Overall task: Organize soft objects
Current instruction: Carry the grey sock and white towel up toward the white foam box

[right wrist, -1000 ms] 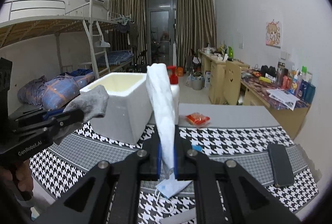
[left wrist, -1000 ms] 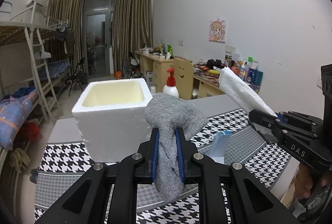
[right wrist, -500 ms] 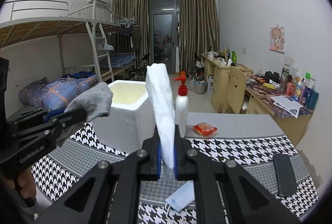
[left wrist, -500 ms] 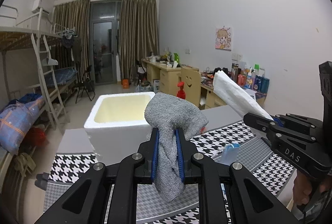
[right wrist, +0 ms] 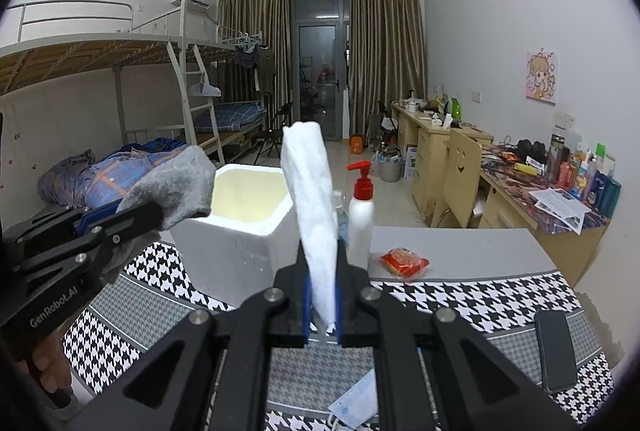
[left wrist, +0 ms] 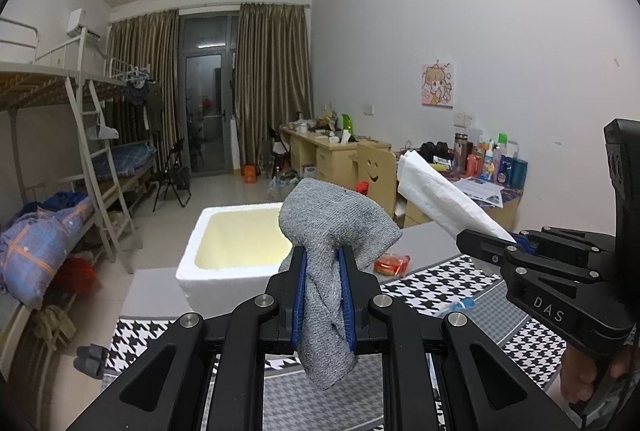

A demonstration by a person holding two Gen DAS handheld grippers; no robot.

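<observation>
My left gripper (left wrist: pixel 323 263) is shut on a grey sock (left wrist: pixel 336 227), which bunches above the blue pads and hangs below them. It shows in the right wrist view too, where the left gripper (right wrist: pixel 154 213) holds the sock (right wrist: pixel 172 187) beside the box. My right gripper (right wrist: pixel 322 267) is shut on a white folded tissue (right wrist: pixel 310 187) that stands upright; in the left wrist view the right gripper (left wrist: pixel 468 239) holds the tissue (left wrist: pixel 436 195) at the right. The open white foam box (left wrist: pixel 232 251) (right wrist: pixel 244 231) stands on the table just beyond both grippers.
A white pump bottle (right wrist: pixel 360 215) with a red top stands right of the box. A red snack packet (right wrist: pixel 404 261) lies behind it, a blue face mask (right wrist: pixel 356 405) near the front, a black phone (right wrist: pixel 556 349) at the right. The houndstooth mat (right wrist: pixel 480 305) covers the table.
Both grippers have risen and shifted, each keeping its grip; the foam box now sits lower and further off in both views, and the mask has dropped toward the frame's bottom.
</observation>
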